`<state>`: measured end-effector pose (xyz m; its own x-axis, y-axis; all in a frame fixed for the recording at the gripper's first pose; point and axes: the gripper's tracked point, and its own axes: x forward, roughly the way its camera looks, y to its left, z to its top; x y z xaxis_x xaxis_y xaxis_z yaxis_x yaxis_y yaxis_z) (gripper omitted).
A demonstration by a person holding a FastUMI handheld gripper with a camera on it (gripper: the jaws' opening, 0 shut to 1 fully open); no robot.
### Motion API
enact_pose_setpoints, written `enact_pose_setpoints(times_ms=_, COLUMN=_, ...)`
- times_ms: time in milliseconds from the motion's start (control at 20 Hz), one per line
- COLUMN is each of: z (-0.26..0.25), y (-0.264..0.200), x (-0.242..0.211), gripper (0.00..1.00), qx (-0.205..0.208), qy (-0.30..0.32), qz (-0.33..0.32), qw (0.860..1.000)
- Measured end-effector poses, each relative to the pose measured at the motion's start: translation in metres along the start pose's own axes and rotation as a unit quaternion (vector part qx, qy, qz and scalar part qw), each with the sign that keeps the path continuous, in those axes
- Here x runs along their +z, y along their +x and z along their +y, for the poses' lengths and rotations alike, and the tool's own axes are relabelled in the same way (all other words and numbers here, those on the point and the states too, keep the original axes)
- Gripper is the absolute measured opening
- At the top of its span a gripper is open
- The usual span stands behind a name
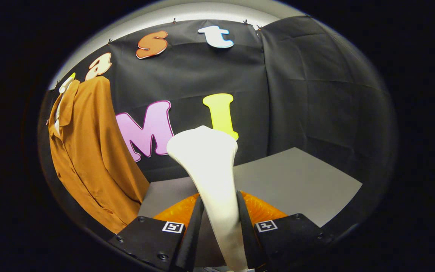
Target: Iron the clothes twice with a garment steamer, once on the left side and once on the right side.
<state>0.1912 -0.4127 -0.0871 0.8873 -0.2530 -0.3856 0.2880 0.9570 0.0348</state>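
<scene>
The shirt (89, 158) hangs against the booth wall, left of the tool and well apart from it; its front shows no contact with the steamer. The steamer (210, 170) stands upright between the fingers, its head raised above the table (308, 181). The tool (219, 230) is closed on the steamer handle, both fingers pressing its sides. An orange object (259, 211) lies just behind the fingers. Judged progress: steamer grasped; neither the left nor the right pass appears begun.

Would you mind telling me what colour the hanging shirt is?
The shirt is plain rust orange, seen best in the gripper view, beside the steamer that the gripper holds.
</scene>
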Motion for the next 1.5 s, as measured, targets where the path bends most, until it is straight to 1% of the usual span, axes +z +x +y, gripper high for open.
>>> enact_pose_setpoints(times_ms=100, z=0.003, y=-0.01, x=0.007, gripper=0.54, qx=-0.003, qy=0.001, qz=-0.018, qw=1.0)
enact_pose_setpoints(times_ms=400, z=0.019, y=-0.04, x=0.016, gripper=0.54, qx=-0.017, qy=0.001, qz=-0.044, qw=0.999)
enact_pose_setpoints(times_ms=500, z=0.039, y=-0.048, x=0.022, gripper=0.54, qx=-0.007, qy=0.012, qz=-0.061, qw=0.998)
enact_pose_setpoints(times_ms=750, z=0.093, y=-0.066, x=0.024, gripper=0.54, qx=-0.01, qy=-0.004, qz=-0.079, qw=0.997)
enact_pose_setpoints(times_ms=900, z=0.135, y=-0.073, x=0.024, gripper=0.54, qx=0.002, qy=-0.005, qz=-0.089, qw=0.996)
enact_pose_setpoints(times_ms=1100, z=0.187, y=-0.083, x=0.02, gripper=0.54, qx=0.018, qy=-0.023, qz=-0.1, qw=0.995)
enact_pose_setpoints(times_ms=1500, z=0.262, y=-0.083, x=0.003, gripper=0.54, qx=0.028, qy=-0.028, qz=-0.098, qw=0.994)
